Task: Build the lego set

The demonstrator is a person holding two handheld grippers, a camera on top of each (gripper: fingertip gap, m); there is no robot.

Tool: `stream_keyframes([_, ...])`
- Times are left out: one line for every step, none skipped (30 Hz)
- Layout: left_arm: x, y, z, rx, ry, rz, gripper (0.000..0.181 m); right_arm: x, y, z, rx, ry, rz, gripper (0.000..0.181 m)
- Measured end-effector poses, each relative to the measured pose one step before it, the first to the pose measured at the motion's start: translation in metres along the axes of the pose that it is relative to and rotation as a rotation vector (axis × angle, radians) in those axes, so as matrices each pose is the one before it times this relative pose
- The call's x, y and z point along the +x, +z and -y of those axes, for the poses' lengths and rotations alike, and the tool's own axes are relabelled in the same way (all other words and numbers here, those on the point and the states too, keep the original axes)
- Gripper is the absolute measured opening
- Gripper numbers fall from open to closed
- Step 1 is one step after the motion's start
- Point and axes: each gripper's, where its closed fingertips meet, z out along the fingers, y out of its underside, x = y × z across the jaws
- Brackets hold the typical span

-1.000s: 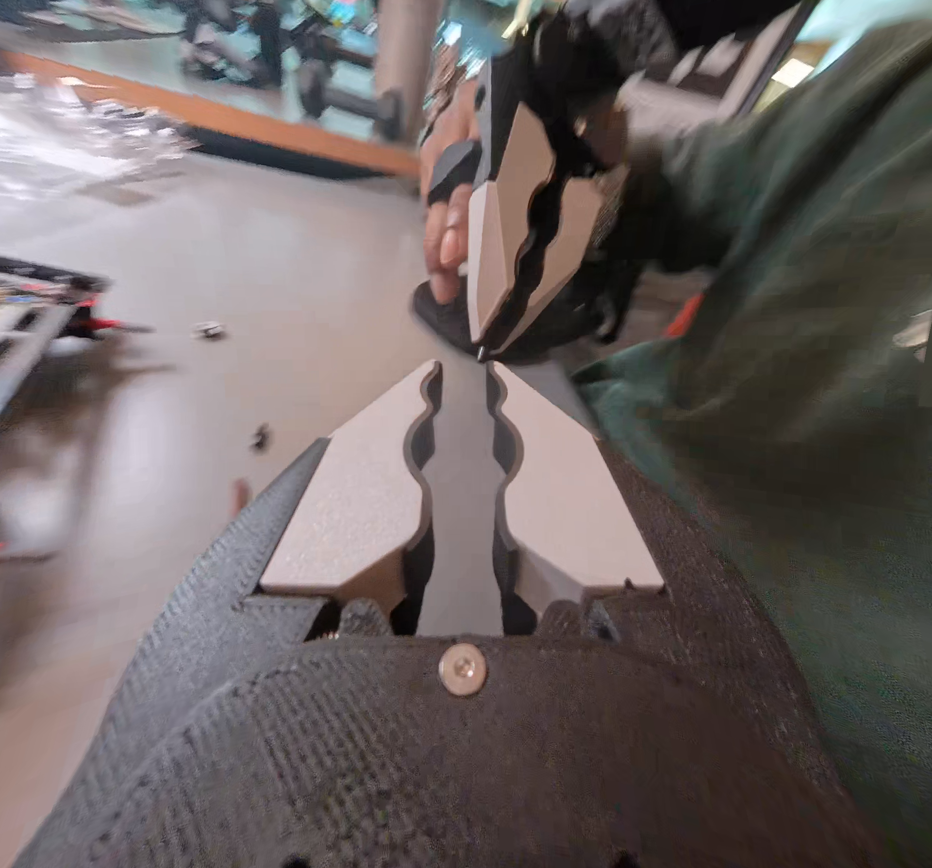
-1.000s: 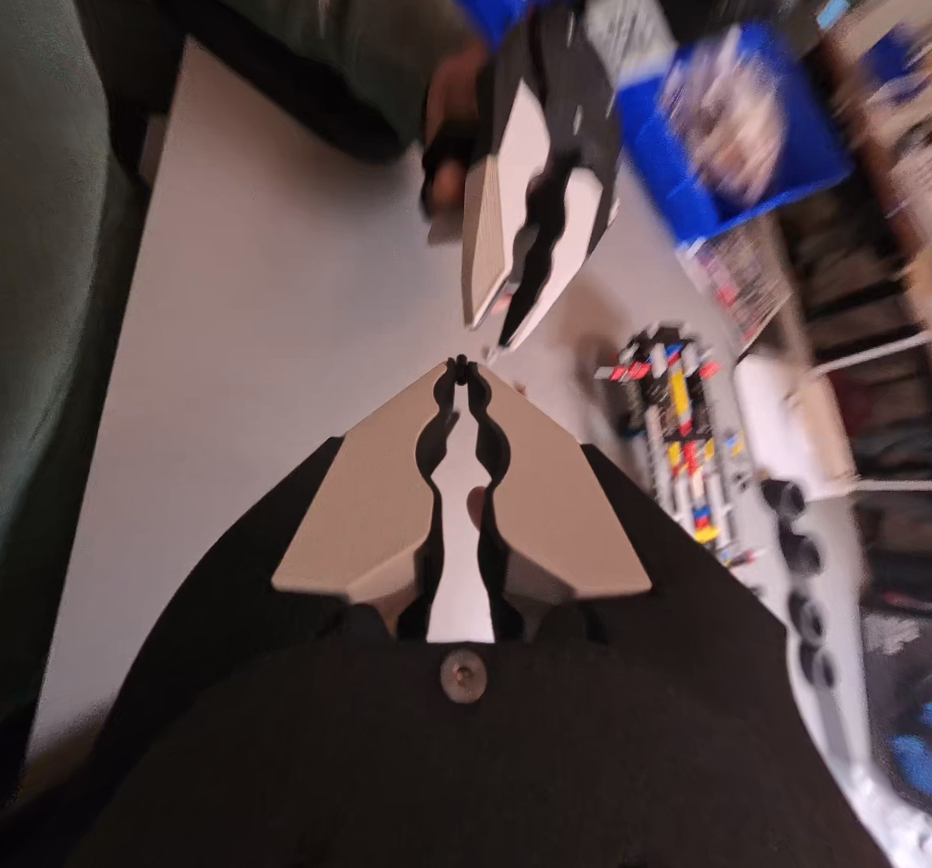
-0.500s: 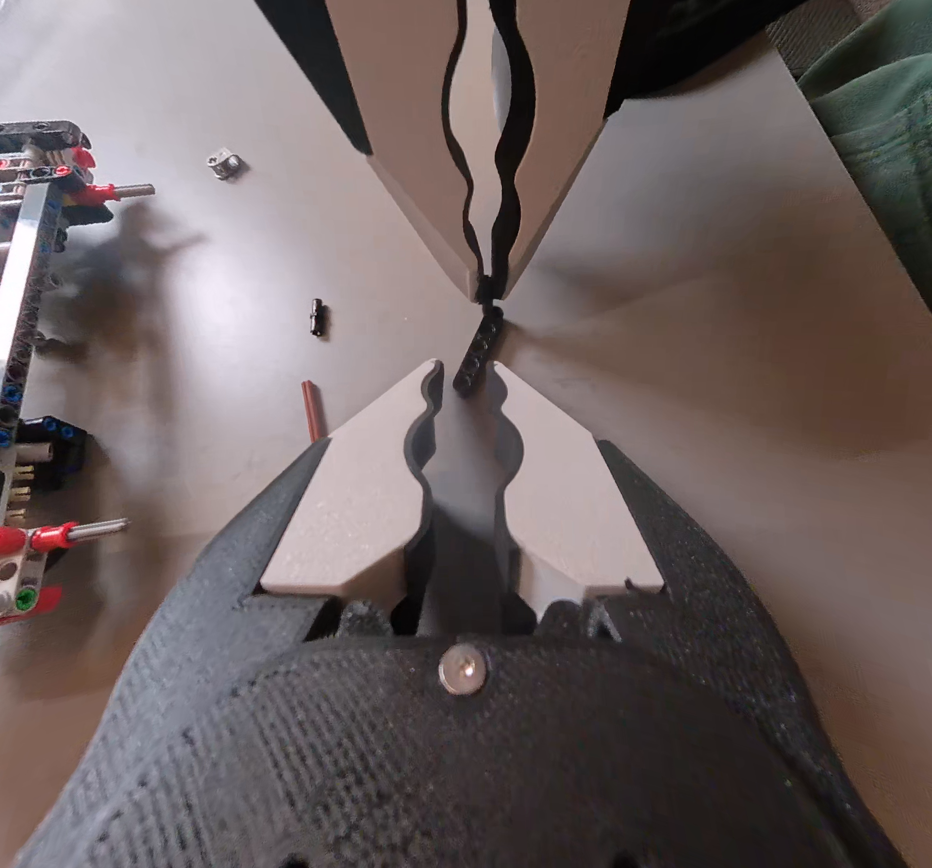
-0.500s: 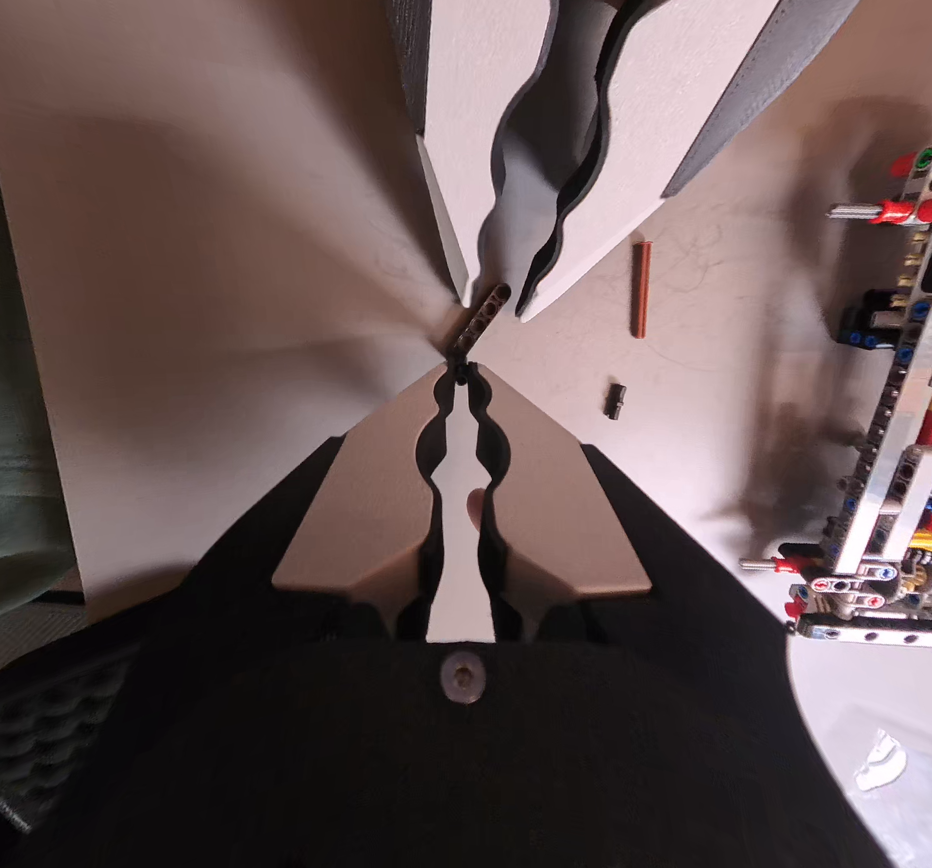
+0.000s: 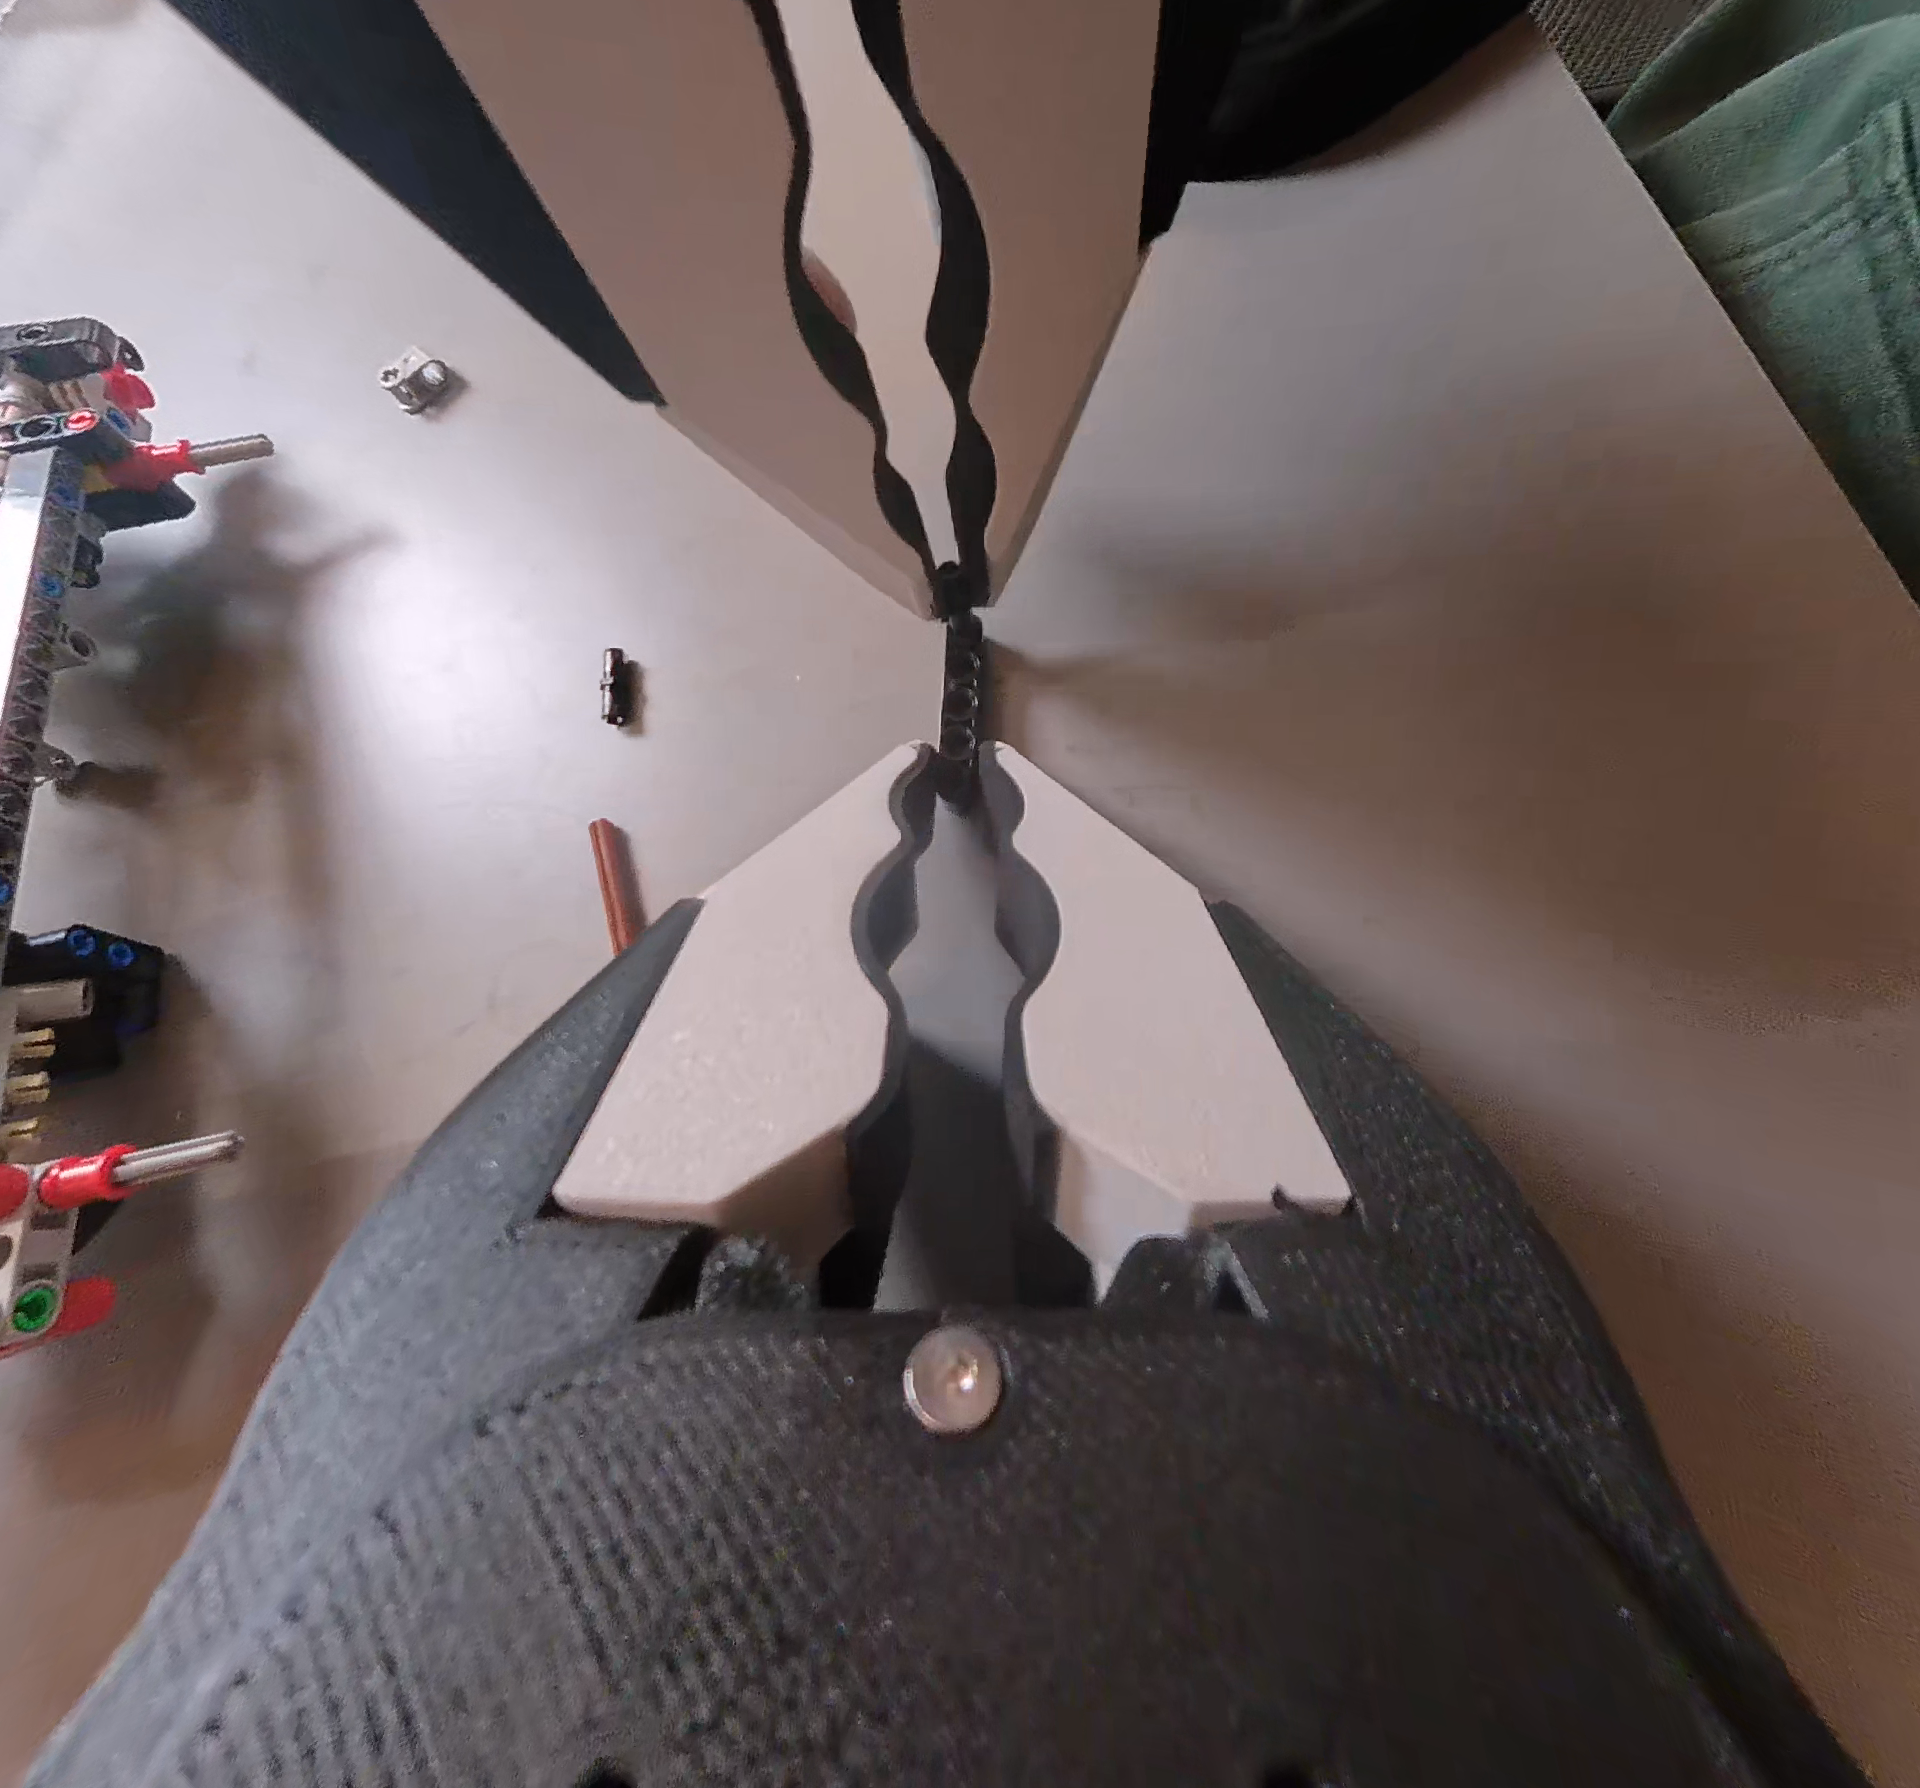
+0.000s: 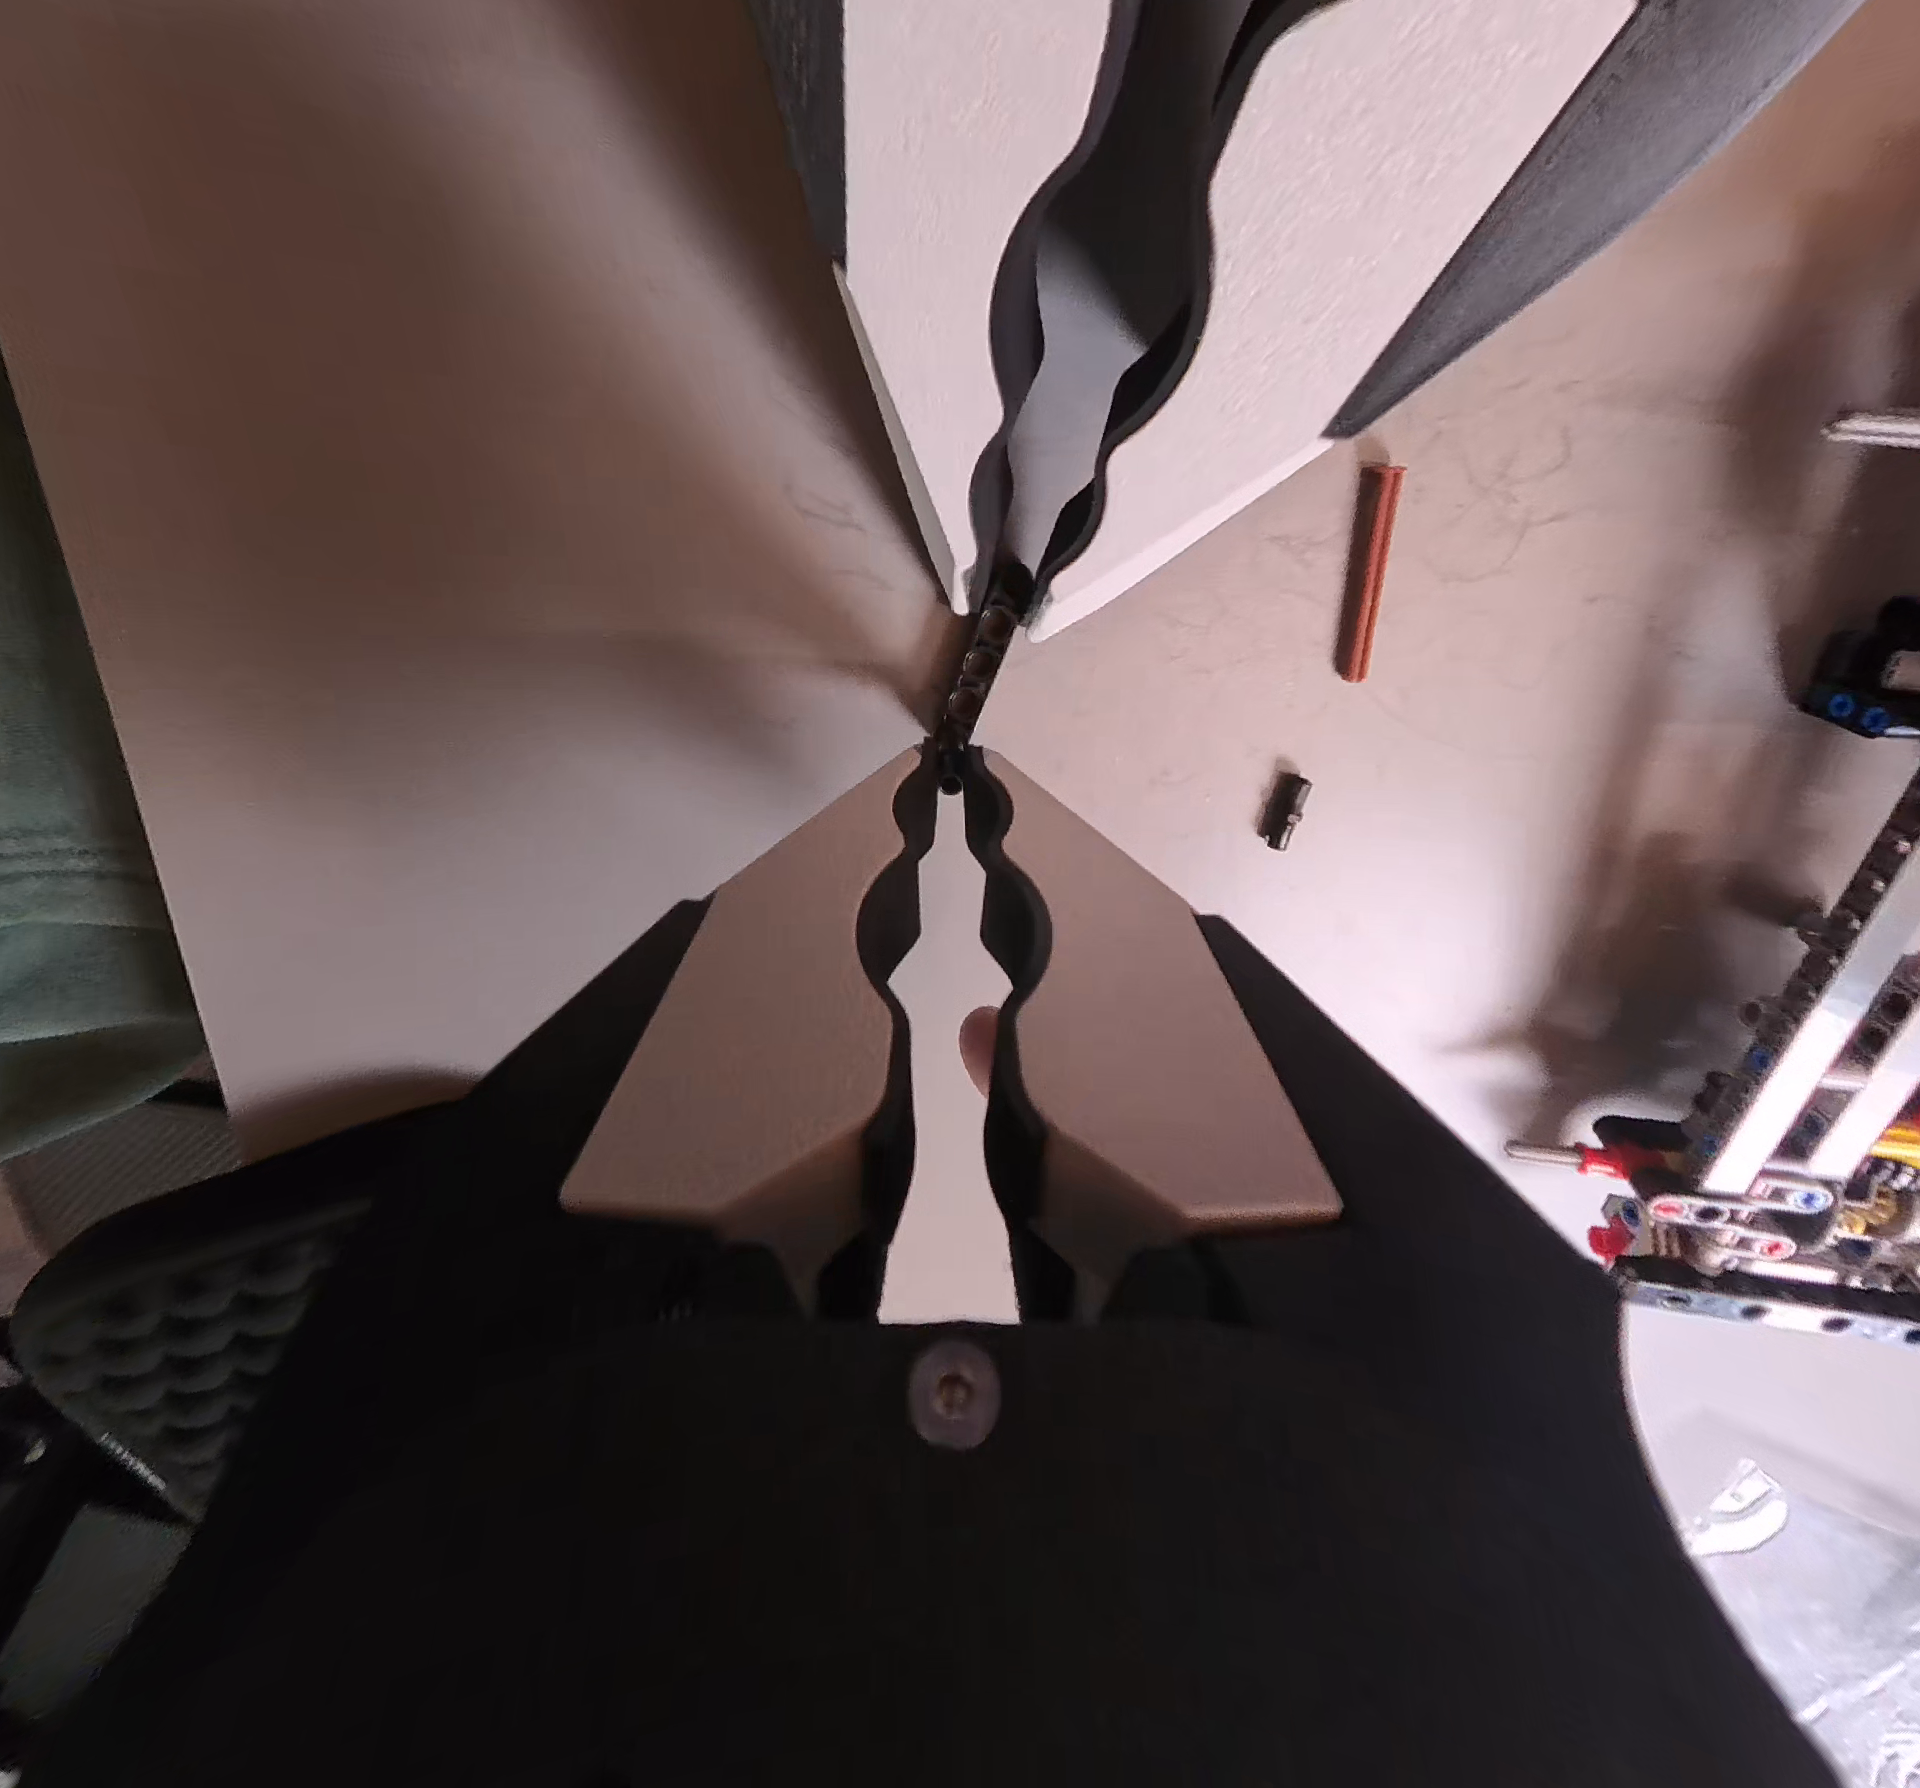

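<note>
Presently, findings as the frames show them.

Left gripper (image 5: 958, 751): my jaws are drawn together at the tips on the near end of the black beam, centre of the left wrist view; the wavy gap behind the tips stays open.
Right gripper (image 6: 951, 751): my jaws are pinched on the opposite end of the same beam, centre of the right wrist view. A fingertip shows through the gap between the pads, lower centre.
Black beam (image 5: 962, 689): a short, thin piece with a row of holes, spanning between my two sets of tips and clamped at both ends. It is raised off the table; I cannot tell how far.
Opposing gripper: each view shows the other gripper entering from the top of the frame, tips meeting mine across the beam.
Table (image 5: 1455, 699): pale, with soft shadows under both grippers.
Black pin (image 5: 615, 687): lying loose on the table, left of centre in the left wrist view.
Brown axle (image 6: 1371, 572): lying flat, upper right of the right wrist view, near the pin but apart from it.
Grey connector (image 5: 418, 379): small piece, upper left of the left wrist view.
Partial lego build (image 6: 1808, 1156): long beamed frame with red, blue and yellow parts, right edge of the right wrist view.
Green sleeve (image 5: 1787, 180): upper right of the left wrist view.
</note>
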Motion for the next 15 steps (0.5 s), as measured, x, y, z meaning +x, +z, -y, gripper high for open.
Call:
stream_keyframes([0.00073, -0.00032, -0.00003, 0.0034, -0.0021, -0.0062, 0.006, -0.00110, 0.00003, 0.00092, 0.0012, -0.0021, 0.0140, 0.001])
stream_keyframes([0.00025, -0.00056, -0.00041, 0.0001, -0.0033, -0.0037, 0.006, 0.00025, 0.00021, 0.00059, 0.0020, 0.0001, 0.0039, 0.001])
stream_keyframes([-0.00011, -0.00026, -0.00030, -0.0001, -0.0035, -0.0010, 0.006, 0.00060, 0.00003, 0.00018, -0.0004, 0.0015, 0.0003, 0.000])
stream_keyframes([-0.00011, -0.00022, -0.00008, 0.0002, -0.0017, -0.0004, 0.006, 0.00019, 0.00003, 0.00008, 0.0002, 0.0000, 0.0007, 0.000])
stream_keyframes([0.00003, 0.00006, -0.00012, -0.0004, -0.0006, -0.0005, 0.007, 0.00002, 0.00010, -0.00005, 0.0002, 0.0002, 0.0003, 0.000])
stream_keyframes([-0.00006, 0.00003, -0.00002, -0.0003, -0.0008, -0.0005, 0.007, 0.00004, 0.00012, -0.00005, 0.0005, 0.0017, 0.0000, 0.000])
stream_keyframes([-0.00008, -0.00008, 0.00009, 0.0005, -0.0008, 0.0000, 0.006, -0.00004, 0.00015, -0.00043, -0.0017, 0.0011, -0.0001, 0.001])
stream_keyframes([-0.00008, 0.00007, 0.00009, 0.0006, -0.0007, 0.0002, 0.006, 0.00004, 0.00013, -0.00018, -0.0008, -0.0007, -0.0009, 0.001])
stream_keyframes([-0.00007, -0.00001, -0.00003, 0.0002, -0.0011, -0.0005, 0.006, 0.00001, 0.00022, -0.00038, -0.0023, -0.0048, -0.0019, 0.001])
stream_keyframes([-0.00008, 0.00010, -0.00006, -0.0008, -0.0043, -0.0014, 0.006, 0.00002, 0.00017, -0.00009, -0.0019, -0.0116, -0.0035, 0.001])
stream_keyframes([-0.00016, -0.00007, -0.00017, -0.0010, -0.0092, -0.0024, 0.006, 0.00007, 0.00018, -0.00003, -0.0035, -0.0173, -0.0066, 0.001])
stream_keyframes([-0.00017, -0.00005, -0.00016, -0.0004, -0.0118, -0.0048, 0.006, 0.00016, 0.00020, 0.00026, -0.0035, -0.0190, -0.0077, 0.001])
stream_keyframes([0.00014, -0.00024, -0.00022, 0.0001, -0.0093, -0.0066, 0.006, 0.00028, 0.00011, 0.00050, -0.0026, -0.0101, -0.0048, 0.001])
stream_keyframes([0.00017, -0.00023, -0.00023, -0.0002, -0.0103, -0.0077, 0.006, 0.00033, 0.00005, 0.00038, 0.0001, -0.0080, -0.0008, 0.001])
stream_keyframes([0.00004, -0.00014, -0.00013, 0.0000, -0.0114, -0.0090, 0.006, 0.00016, 0.00008, 0.00014, -0.0006, -0.0089, 0.0010, 0.001])
